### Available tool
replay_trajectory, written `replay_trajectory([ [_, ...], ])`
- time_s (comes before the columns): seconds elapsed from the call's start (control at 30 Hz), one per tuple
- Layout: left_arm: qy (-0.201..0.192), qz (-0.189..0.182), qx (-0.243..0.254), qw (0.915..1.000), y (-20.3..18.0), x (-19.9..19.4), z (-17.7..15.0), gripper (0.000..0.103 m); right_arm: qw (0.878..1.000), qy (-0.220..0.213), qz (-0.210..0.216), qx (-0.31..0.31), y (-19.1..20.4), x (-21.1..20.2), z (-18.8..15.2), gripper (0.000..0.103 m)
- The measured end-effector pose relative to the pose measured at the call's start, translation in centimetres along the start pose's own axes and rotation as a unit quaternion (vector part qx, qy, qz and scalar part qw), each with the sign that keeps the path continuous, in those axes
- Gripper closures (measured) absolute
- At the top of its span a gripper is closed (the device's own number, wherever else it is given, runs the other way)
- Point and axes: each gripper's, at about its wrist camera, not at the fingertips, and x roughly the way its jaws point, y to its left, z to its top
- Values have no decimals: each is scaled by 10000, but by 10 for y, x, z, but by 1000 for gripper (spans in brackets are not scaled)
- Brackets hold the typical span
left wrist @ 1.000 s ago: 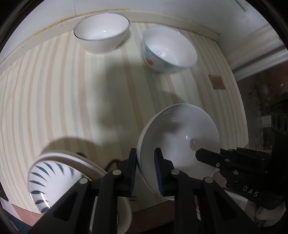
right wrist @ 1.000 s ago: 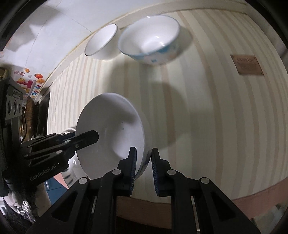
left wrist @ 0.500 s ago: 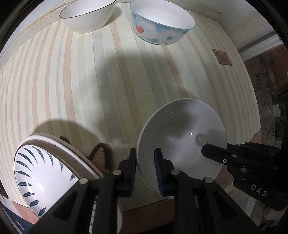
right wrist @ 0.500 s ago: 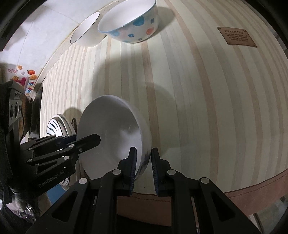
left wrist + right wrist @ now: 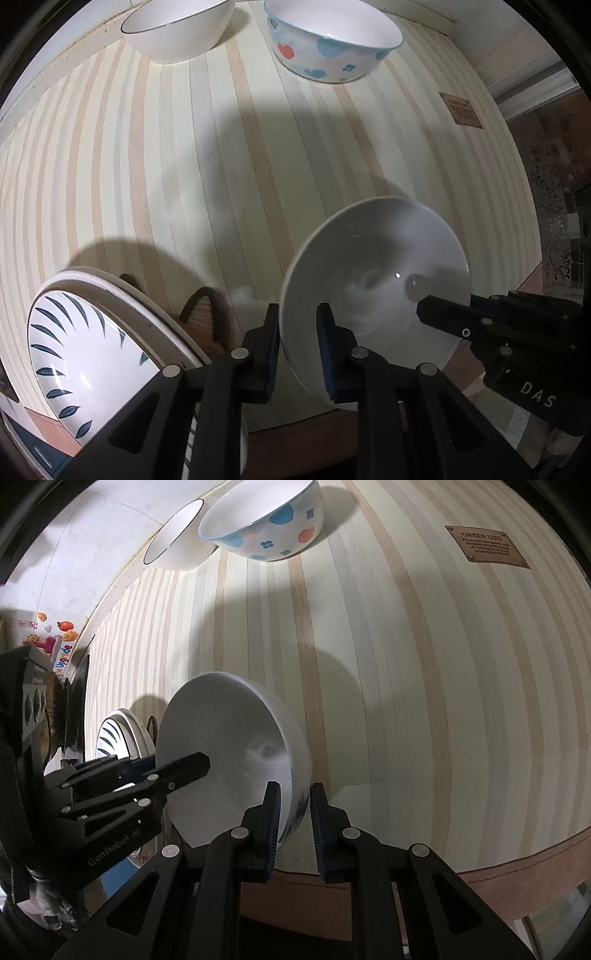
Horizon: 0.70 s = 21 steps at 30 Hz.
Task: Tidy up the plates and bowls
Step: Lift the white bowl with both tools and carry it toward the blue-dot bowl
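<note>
Above the striped cream and beige tablecloth, two black two-finger grippers are holding one plain white ceramic bowl from opposite sides. This bowl is tilted steeply, so its hollow is facing sideways, and it is hanging close over the near edge of the table. The left gripper is pinching the rim of the bowl, with one blue pad lying against the outside wall and the other against the inside. The right gripper is pinching the opposite rim in the same way, and a small blue mark on the outer wall is showing between its fingers. Both pairs of jaws are nearly together, with only the thin wall of the bowl between them.

Just beside the held bowl, on its left side, a stack of round white plates with dark blue leaf strokes is standing tilted against a brown rack. I cannot tell how many plates are standing in the stack. At the far edge of the table, a white bowl with a thin dark rim and a white bowl with blue flowers and a red heart are sitting upright, just beside each other. A small brown label with printed text is lying flat on the cloth, well apart from the bowls.
</note>
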Motion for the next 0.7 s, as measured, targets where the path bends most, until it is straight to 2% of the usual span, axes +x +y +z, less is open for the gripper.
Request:
replay_trajectory([
  [0.27,70,19,-17,10000,-2,2,4,86,9999,79,109,82,-5,0,5,85],
  [0.4,-94,131,2,9999,1,-19,5,86,9995,52,270,179,-13,-16,9,85],
  [0.5,-302,-9,-111,9995,9,-45,10,85,9994,-179,265,129,-19,-41,19,85],
  [0.57,-477,-10,-197,9987,15,-63,26,83,9989,-402,212,122,-23,-60,32,85],
  [0.63,-637,-94,-301,9975,21,-72,45,75,9975,-649,250,116,-26,-76,53,84],
  [0.7,-764,-92,-447,9960,30,-73,74,75,9964,-792,237,163,-28,-84,75,78],
])
